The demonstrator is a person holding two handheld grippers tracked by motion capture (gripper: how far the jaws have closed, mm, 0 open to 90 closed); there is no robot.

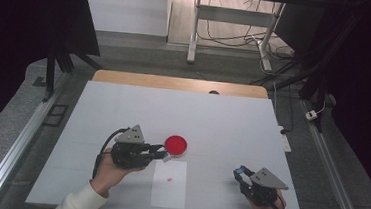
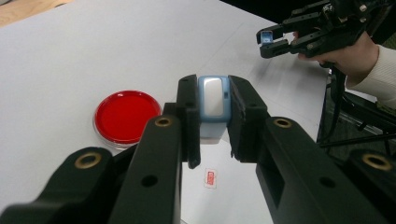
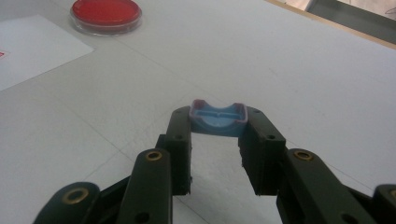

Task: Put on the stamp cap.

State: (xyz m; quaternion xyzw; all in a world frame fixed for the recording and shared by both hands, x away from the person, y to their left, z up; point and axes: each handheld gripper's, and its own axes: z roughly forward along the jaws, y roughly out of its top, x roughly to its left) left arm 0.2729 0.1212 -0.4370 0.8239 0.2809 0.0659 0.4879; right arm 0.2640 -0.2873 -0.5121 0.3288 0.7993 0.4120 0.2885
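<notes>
Jaws of the left gripper (image 2: 212,116) clamped a light-blue stamp body (image 2: 214,105) above the white paper sheet (image 1: 169,184), just beside the red ink dish (image 1: 176,144). Right gripper (image 3: 218,128) pinched the blue stamp cap (image 3: 217,119), held well apart over the table (image 1: 232,123).

Lab or test room, white-topped table (image 1: 123,109), metal rails, floor cables (image 1: 229,37), dark curtains
</notes>
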